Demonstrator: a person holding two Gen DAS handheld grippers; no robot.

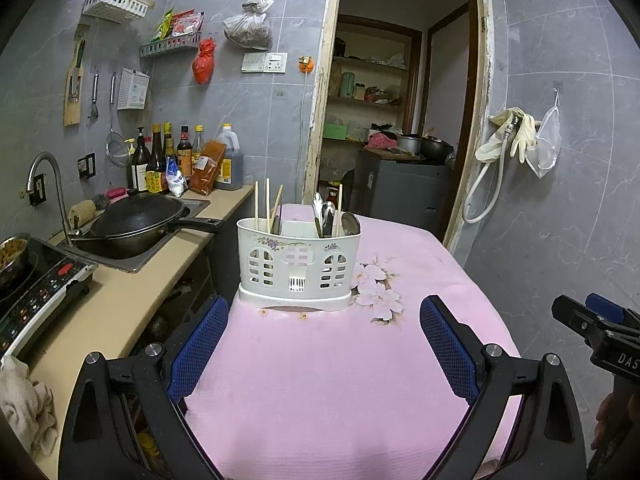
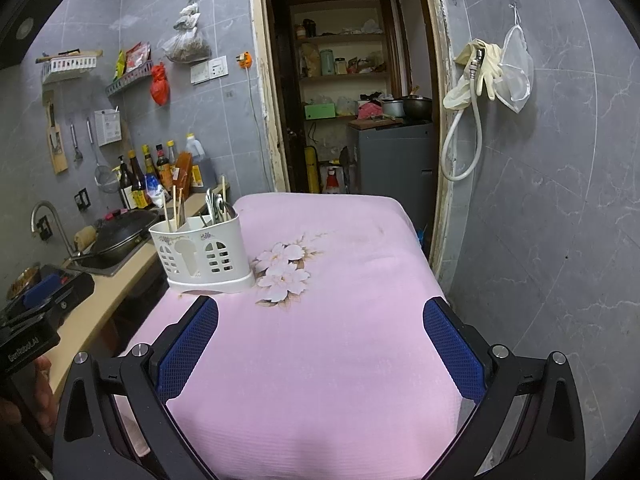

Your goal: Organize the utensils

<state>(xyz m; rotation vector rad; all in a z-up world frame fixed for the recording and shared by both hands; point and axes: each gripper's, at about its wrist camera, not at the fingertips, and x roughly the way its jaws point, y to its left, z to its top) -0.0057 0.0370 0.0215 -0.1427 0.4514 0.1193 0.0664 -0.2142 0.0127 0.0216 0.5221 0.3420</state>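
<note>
A white plastic utensil holder (image 1: 298,266) stands on the pink floral tablecloth (image 1: 340,380), near the table's left edge. Its left compartment holds wooden chopsticks (image 1: 267,204); its right compartment holds metal spoons (image 1: 334,216) and one more chopstick. My left gripper (image 1: 324,312) hovers open just in front of the holder with nothing between its blue pads. In the right wrist view the holder (image 2: 202,254) sits ahead to the left, and my right gripper (image 2: 320,316) is open and empty over the cloth. The right gripper's body (image 1: 600,332) shows at the left view's right edge.
A counter (image 1: 132,292) runs along the left with a black wok (image 1: 136,222) in the sink, an induction cooker (image 1: 36,292), sauce bottles (image 1: 168,160) and a cloth (image 1: 24,404). A doorway (image 1: 400,100) opens behind the table. A hose and gloves (image 1: 504,140) hang on the right wall.
</note>
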